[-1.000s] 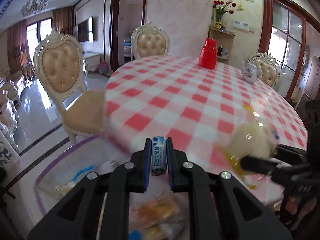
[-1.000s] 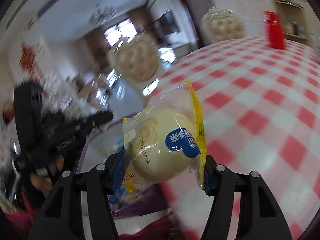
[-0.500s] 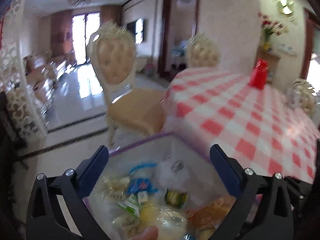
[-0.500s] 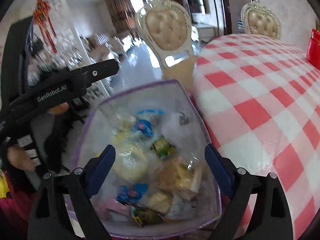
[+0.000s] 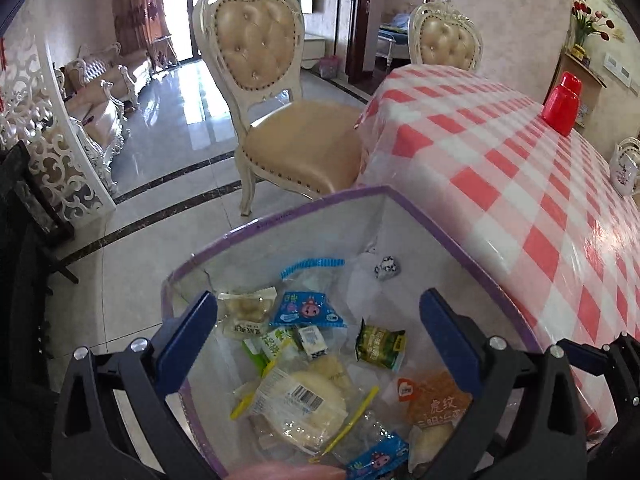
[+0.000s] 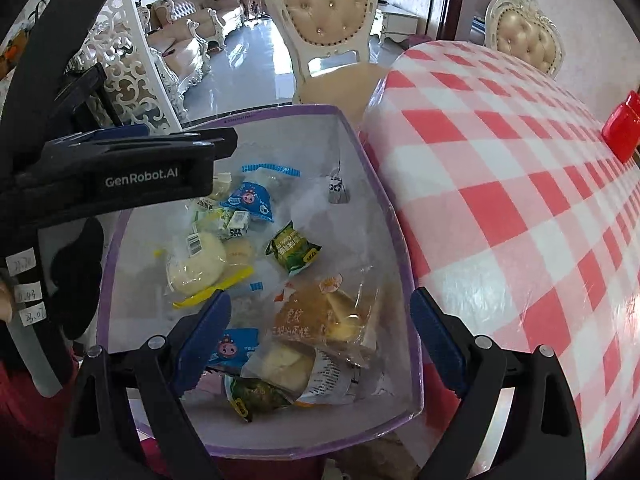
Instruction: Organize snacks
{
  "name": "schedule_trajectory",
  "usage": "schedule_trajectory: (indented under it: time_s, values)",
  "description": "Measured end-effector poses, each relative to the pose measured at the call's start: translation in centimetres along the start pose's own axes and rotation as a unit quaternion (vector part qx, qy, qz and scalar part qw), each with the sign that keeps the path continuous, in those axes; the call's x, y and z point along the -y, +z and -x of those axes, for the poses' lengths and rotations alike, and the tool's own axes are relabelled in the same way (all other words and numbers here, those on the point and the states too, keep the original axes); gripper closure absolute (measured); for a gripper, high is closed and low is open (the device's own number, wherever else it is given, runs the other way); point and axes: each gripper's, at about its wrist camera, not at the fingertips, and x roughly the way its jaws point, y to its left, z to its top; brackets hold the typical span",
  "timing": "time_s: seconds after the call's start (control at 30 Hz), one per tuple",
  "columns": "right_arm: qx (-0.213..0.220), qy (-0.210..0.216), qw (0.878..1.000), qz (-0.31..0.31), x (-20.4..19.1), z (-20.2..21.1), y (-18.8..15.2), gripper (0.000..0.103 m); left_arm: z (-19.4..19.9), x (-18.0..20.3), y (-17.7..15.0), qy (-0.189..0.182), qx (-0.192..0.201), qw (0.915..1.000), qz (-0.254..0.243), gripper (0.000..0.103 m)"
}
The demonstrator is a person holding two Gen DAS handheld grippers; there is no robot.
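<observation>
The snacks are the task's things, and nearly all that show now lie loose in the clear plastic storage bin with a purple rim (image 6: pixel 382 200), which sits below the near edge of the tabletop covered in a red-and-white checked cloth (image 6: pixel 520 184). Within the bin, a round pale bun in a clear wrapper with a yellow strip (image 6: pixel 196 264) lies toward the wall away from the tabletop, a small green foil packet (image 6: pixel 294 250) sits near the middle, a brown striped cake in a clear bag (image 6: pixel 320 314) lies nearer the wall beside the tabletop, and blue cartoon-print packets (image 5: pixel 308 310) and a small white milk-candy carton (image 5: pixel 312 342) rest around the bun. The left tool (image 5: pixel 320 340) hangs over the bin with its blue pads spread wide and nothing between them; the right tool (image 6: pixel 320 340) is likewise released and empty, its pads apart above the cake and a second bun. The drop into the bin looks done, so the step in hand is probably to pull both tools clear and go for more. To do that well, lift each tool straight up out of the bin before swinging it toward the tabletop, so a finger does not hook the thin purple rim and tip the bin. Keep the two tools apart, since the left one crosses close in front of the right one's view. No snack shows on the checked cloth in either view; only a red plastic jar (image 5: pixel 562 106) and a white patterned teapot (image 5: pixel 626 168) stand far across it, so whether any snacks remain cannot be told.
</observation>
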Motion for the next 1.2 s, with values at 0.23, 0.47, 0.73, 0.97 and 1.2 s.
schedule_trajectory:
  time_s: [0.23, 0.47, 0.73, 0.97, 1.2]
  values:
    - [0.002, 0.004, 1.000, -0.008, 0.0, 0.4, -0.3, 0.015, -0.6, 0.7, -0.2, -0.006, -0.009, 0.9999, -0.012, 0.002]
    - [0.000, 0.005, 1.000, -0.007, -0.2, 0.3, -0.3, 0.015, -0.7, 1.0, -0.3, -0.005, -0.010, 0.9998, -0.017, 0.002]
    - [-0.002, 0.006, 1.000, -0.008, -0.4, 0.0, -0.5, 0.015, -0.9, 1.1, -0.4, -0.006, -0.015, 0.9996, -0.023, 0.002]
    - [-0.006, 0.008, 1.000, -0.011, -0.3, -0.1, -0.6, 0.015, -1.1, 1.0, -0.5, -0.006, -0.018, 0.9995, -0.024, 0.002]
    - [-0.009, 0.009, 1.000, -0.011, -0.4, -0.5, -0.7, 0.015, -1.4, 1.0, -0.5, -0.006, -0.022, 0.9995, -0.023, 0.002]
